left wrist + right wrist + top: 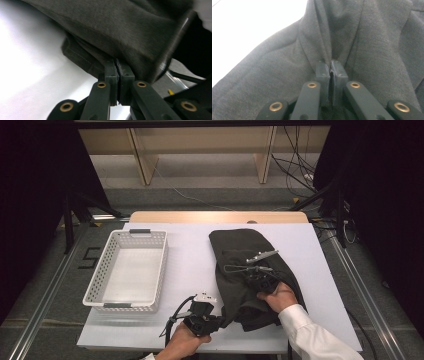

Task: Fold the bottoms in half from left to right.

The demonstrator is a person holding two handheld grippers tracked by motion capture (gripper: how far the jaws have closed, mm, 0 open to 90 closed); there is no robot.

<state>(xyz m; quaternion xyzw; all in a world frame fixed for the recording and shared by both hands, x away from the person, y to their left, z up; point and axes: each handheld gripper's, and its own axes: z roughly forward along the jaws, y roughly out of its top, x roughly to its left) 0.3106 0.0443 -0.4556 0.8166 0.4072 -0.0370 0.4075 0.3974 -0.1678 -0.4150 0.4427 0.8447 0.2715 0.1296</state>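
Note:
A dark grey garment [240, 250] lies crumpled on the right half of the white table top [190, 255]. My left gripper [219, 321] is at the table's near edge, shut on the garment's near-left hem. In the left gripper view the jaws [116, 63] meet on a stitched fold of the cloth [125, 30]. My right gripper [252, 281] rests on the middle of the garment, held by a hand in a white sleeve. In the right gripper view its jaws [330, 64] pinch a raised ridge of the grey cloth [374, 50].
A white perforated basket [107, 265] with nothing in it stands at the left of the table. A wooden board edge [215, 216] runs along the far side. Cables and dark stands sit on the floor beyond the table.

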